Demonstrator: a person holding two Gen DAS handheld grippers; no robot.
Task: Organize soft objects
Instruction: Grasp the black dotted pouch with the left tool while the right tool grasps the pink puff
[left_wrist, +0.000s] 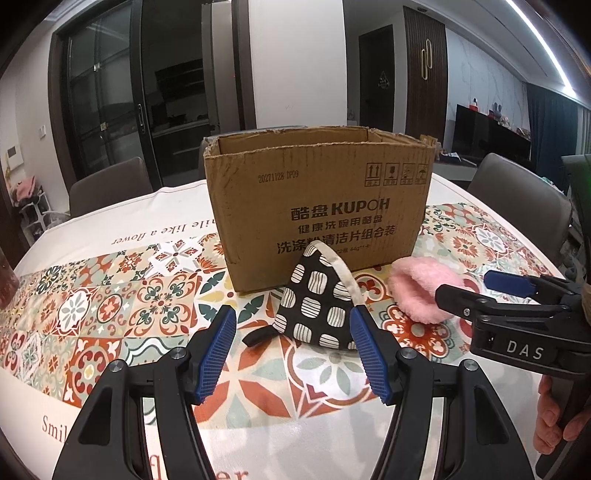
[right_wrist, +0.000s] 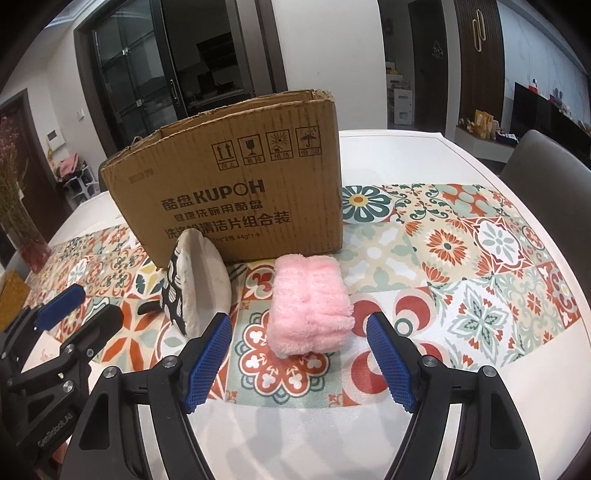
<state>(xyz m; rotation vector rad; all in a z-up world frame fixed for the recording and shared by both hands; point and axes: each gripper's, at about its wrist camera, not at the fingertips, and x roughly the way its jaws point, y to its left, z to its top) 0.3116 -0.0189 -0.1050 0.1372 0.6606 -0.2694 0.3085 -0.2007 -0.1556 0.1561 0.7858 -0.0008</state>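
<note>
A black-and-white patterned oven mitt (left_wrist: 317, 306) with a cream trim stands on the table in front of an open cardboard box (left_wrist: 317, 199). My left gripper (left_wrist: 293, 325) is open just in front of the mitt, empty. A fluffy pink cloth (right_wrist: 310, 308) lies to the mitt's right. My right gripper (right_wrist: 299, 332) is open just in front of the pink cloth, empty. The mitt (right_wrist: 199, 284) and box (right_wrist: 236, 188) also show in the right wrist view. The pink cloth (left_wrist: 421, 288) and right gripper (left_wrist: 476, 291) show in the left wrist view.
A round table with a patterned tile cloth (left_wrist: 110, 306) carries everything. Grey chairs (left_wrist: 517, 206) stand behind the table. A vase with dried flowers (right_wrist: 22, 221) stands at the far left. The left gripper (right_wrist: 74, 314) shows at the right wrist view's left edge.
</note>
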